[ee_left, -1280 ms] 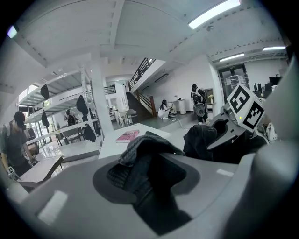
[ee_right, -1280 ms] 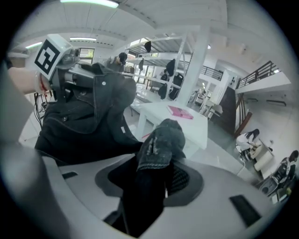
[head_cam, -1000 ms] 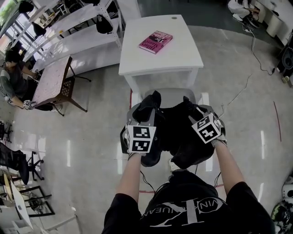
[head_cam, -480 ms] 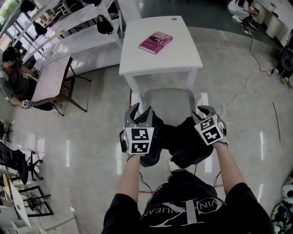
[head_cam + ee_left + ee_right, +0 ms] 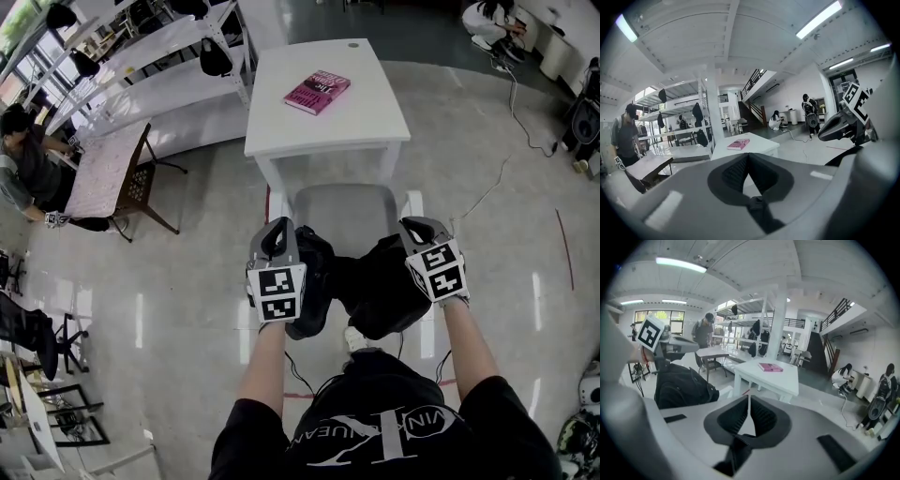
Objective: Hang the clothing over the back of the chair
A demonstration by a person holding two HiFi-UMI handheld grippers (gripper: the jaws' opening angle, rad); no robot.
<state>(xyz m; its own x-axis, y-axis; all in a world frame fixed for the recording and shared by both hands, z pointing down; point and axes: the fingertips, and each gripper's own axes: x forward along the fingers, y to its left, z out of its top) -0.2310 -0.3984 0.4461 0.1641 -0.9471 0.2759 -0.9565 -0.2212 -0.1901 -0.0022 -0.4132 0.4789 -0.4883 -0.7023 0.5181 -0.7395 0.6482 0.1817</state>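
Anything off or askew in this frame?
Nothing is spilled or damaged. The black fabric garment hangs bunched in two lumps over the back of the grey chair, not spread flat. The pink book lies at an angle on the white table.

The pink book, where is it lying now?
In the head view the pink book lies near the middle of the white table, beyond the grey chair with the black clothing.
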